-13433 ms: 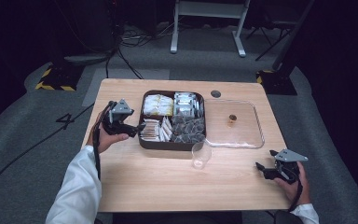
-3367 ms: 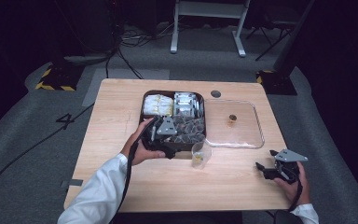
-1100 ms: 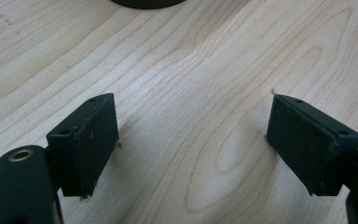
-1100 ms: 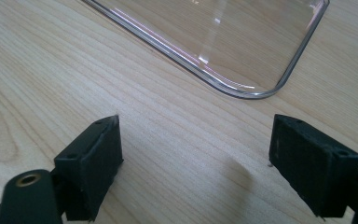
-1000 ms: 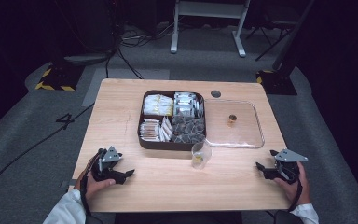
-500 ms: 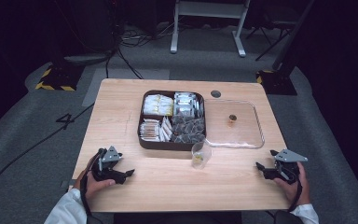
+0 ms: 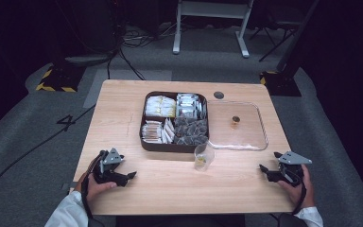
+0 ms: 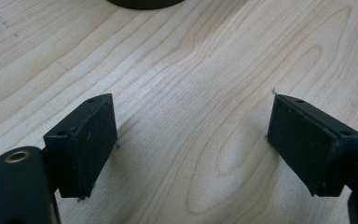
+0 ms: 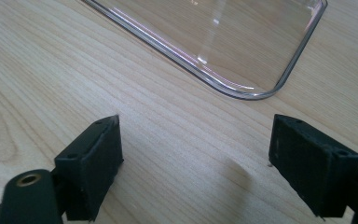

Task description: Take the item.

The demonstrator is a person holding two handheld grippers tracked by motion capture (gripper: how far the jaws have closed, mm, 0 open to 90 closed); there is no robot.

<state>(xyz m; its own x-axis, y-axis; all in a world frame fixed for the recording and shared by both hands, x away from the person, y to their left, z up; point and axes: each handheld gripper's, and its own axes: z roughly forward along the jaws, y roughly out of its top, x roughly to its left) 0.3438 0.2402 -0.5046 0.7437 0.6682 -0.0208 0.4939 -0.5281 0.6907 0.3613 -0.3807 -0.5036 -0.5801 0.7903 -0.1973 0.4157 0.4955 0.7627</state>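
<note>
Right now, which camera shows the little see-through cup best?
The high view: the clear cup stands whole on the table, just in front of the dark tray, with something yellowish at its bottom. The left gripper view catches the tray's dark edge and bare wood; the right gripper view looks at the clear lid instead.

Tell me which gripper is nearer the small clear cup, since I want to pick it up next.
Right, narrowly. The right gripper rests to the right of the cup; the left gripper rests farther off to its left, both jaws open.
</note>
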